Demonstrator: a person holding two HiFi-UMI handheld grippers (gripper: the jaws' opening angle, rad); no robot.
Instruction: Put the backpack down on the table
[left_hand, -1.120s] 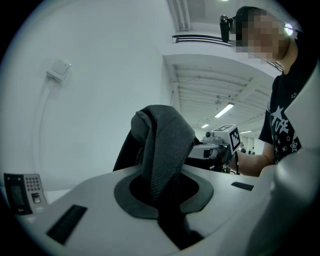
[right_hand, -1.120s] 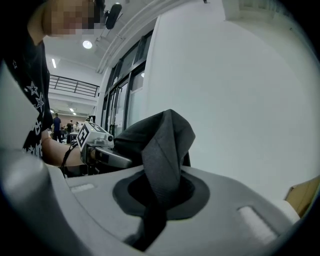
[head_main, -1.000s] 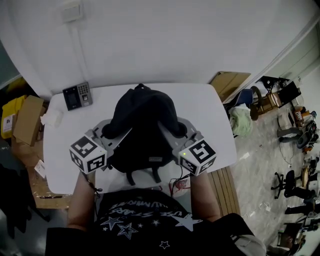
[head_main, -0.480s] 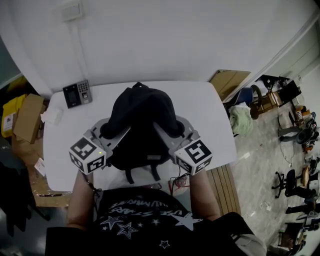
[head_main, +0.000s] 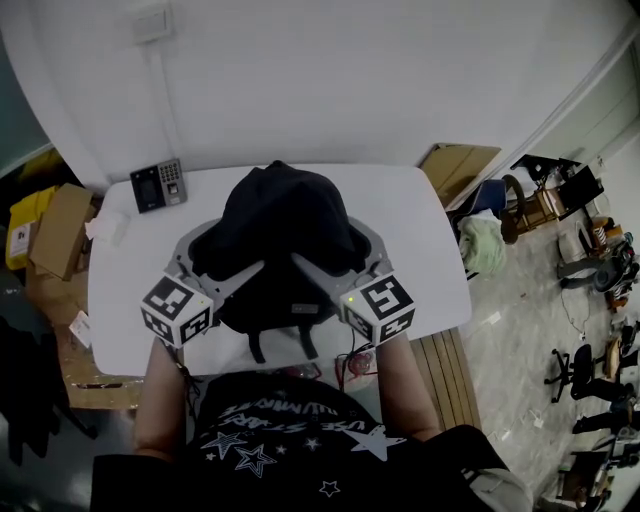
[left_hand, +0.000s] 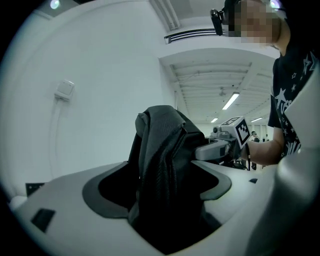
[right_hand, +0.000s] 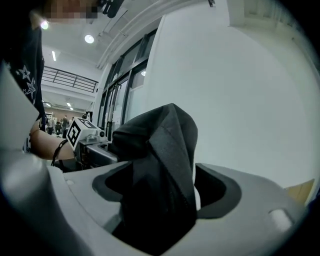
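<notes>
Backpack of black fabric (head_main: 283, 235) sits slumped on the middle of the white rounded table (head_main: 420, 230), with two straps trailing toward the table's near edge. The left gripper (head_main: 222, 262) and right gripper (head_main: 335, 255) flank it over the table's near half. Their jaws have just been opening and stand wide apart. A loose fold of the bag rises between each pair, unpinched. A dark keypad terminal (head_main: 158, 186) lies at the table's far left corner.
</notes>
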